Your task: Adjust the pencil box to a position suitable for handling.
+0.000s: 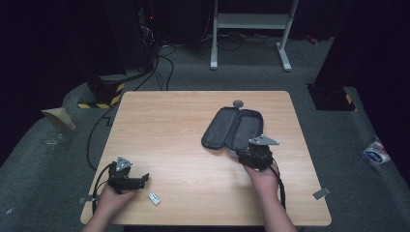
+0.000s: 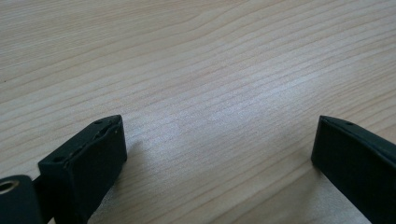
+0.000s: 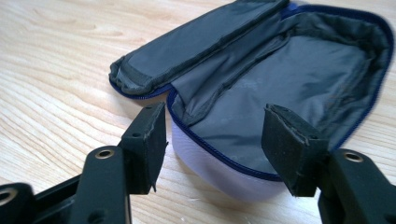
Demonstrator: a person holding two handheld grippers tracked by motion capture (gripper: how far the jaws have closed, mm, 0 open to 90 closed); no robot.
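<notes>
Open pouch (image 1: 233,129) lying right of centre on the worktop (image 1: 179,145), lid flap folded out flat, grey lining and blue zip edge facing up. Right gripper (image 1: 252,153) at the pouch's near end. Left gripper (image 1: 138,180) well apart from the pouch, near the worktop's front left corner, a small white tag (image 1: 153,198) just beside it. Small grey knob-like object (image 1: 238,103) past the pouch's far end, too small to identify.

Step in hand, by judgement: taking hold of the pouch's near rim. Best done by straddling the zip edge squarely, one jaw outside the pale wall and one over the lining, closing only once the rim sits deep between the pads; soft fabric likely to fold and slip from a shallow bite.

Right gripper (image 3: 214,135) jaws roughly half open, standing either side of the pouch's (image 3: 280,84) near rim, no pad seen pressing on it. Left gripper (image 2: 219,154) jaws spread wide over bare worktop (image 2: 196,60), gripping nothing.
</notes>
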